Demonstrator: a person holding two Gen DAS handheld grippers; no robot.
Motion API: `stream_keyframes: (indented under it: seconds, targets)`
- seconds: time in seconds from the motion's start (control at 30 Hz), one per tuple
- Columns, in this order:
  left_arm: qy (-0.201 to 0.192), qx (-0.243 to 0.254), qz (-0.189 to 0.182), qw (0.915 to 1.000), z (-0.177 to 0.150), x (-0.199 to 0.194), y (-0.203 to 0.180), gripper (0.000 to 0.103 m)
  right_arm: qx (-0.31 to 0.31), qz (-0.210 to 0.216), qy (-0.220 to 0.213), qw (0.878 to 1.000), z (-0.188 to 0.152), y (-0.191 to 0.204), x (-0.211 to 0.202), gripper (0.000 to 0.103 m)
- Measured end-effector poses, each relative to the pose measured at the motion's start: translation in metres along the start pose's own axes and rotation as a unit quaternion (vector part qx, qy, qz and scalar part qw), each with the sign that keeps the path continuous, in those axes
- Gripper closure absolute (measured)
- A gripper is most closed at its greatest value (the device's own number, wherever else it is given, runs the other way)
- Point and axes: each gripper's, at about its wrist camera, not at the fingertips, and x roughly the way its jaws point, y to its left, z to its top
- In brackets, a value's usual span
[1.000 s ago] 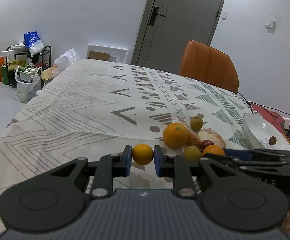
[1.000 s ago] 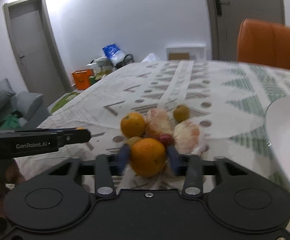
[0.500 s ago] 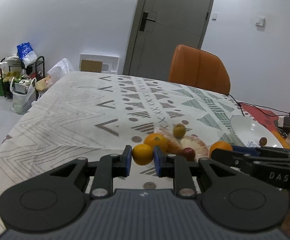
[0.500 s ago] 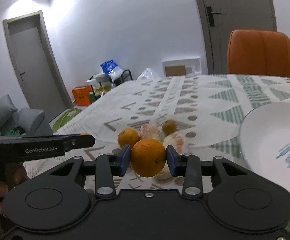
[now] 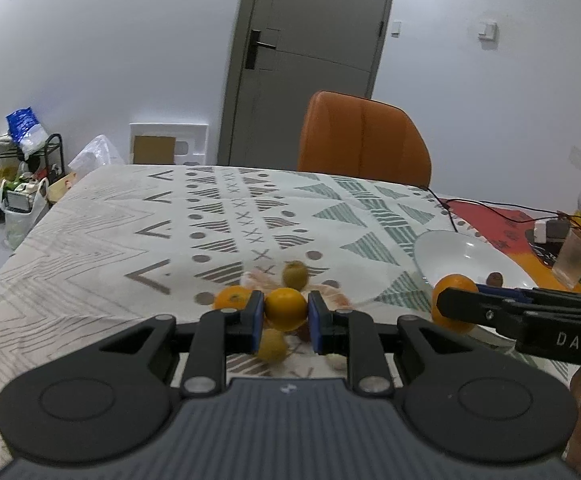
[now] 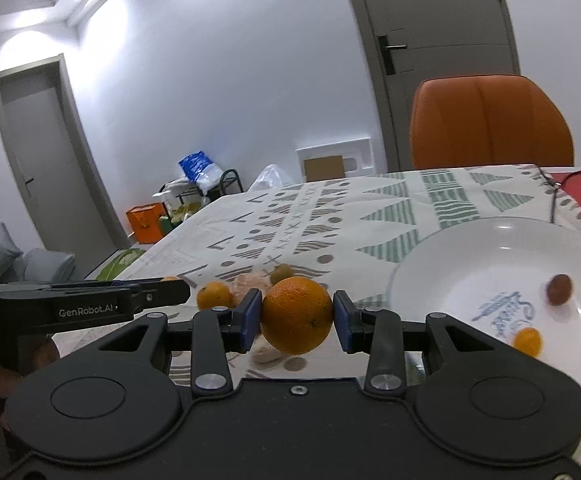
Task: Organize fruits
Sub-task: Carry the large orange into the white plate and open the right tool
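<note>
Here the left claw (image 5: 285, 315) is clamped on a small yellow-orange citrus fruit (image 5: 285, 309), the right claw (image 6: 296, 321) on a larger dimpled round orange (image 6: 296, 316), both held above the patterned desk (image 5: 130, 216) and the loose fruit pile (image 5: 294, 276). The carry step looks underway. Next, each fruit needs bringing over the shallow white ceramic plate (image 6: 470, 264) and releasing gently so it doesn't roll out.

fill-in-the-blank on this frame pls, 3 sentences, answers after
1. Each pair of tongs, left tongs and right tongs, grips one ____.
2. The white plate holds ____ small fruits.
3. The chair behind the table is ____ in colour.

Missing words: orange; two; orange
</note>
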Motion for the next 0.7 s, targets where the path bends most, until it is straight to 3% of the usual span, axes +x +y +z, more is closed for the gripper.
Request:
stream_keyframes:
  seconds: [0.7]
  targets:
    - [0.007,0.038,-0.043,0.9983,0.006,0.025,-0.064,0.081,0.05,-0.05,-0.014,0.997,-0.012,-0.065,-0.03,0.066]
